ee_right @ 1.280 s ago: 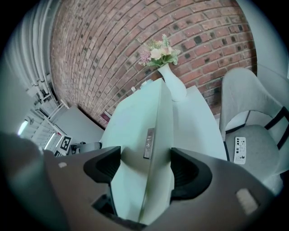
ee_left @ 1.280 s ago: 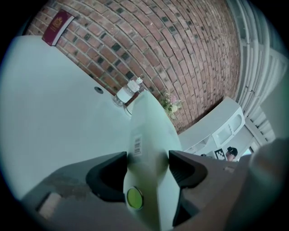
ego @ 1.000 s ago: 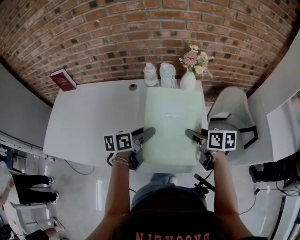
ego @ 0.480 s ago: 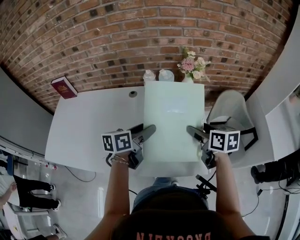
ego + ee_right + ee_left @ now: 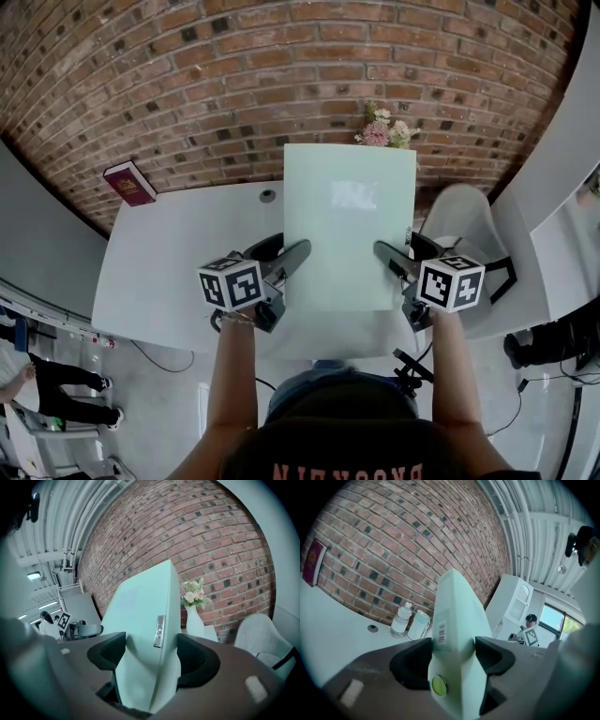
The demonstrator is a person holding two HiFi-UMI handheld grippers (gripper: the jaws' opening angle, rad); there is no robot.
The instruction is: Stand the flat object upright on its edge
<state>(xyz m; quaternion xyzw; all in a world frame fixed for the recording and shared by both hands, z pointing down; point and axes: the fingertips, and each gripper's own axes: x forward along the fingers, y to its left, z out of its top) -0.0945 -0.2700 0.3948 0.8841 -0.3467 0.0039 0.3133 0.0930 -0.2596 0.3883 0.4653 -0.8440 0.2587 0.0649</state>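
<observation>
White table (image 5: 178, 253) against brick wall (image 5: 187, 84)

A pale green panel (image 5: 349, 225) is held above the white table (image 5: 178, 253), the left gripper (image 5: 287, 259) on its left edge, the right gripper (image 5: 389, 259) on its right. A red book (image 5: 128, 183) sits far left.

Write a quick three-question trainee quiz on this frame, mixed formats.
1. True or false: the left claw is empty.
2. Which edges of the green panel do the left claw and right claw grip? A) its two sides B) top and bottom C) one corner
3. Fill in: at the table's far-left corner sits a red ____.
Key: 1 false, it is shut on the green panel; 2 A; 3 book.
</observation>
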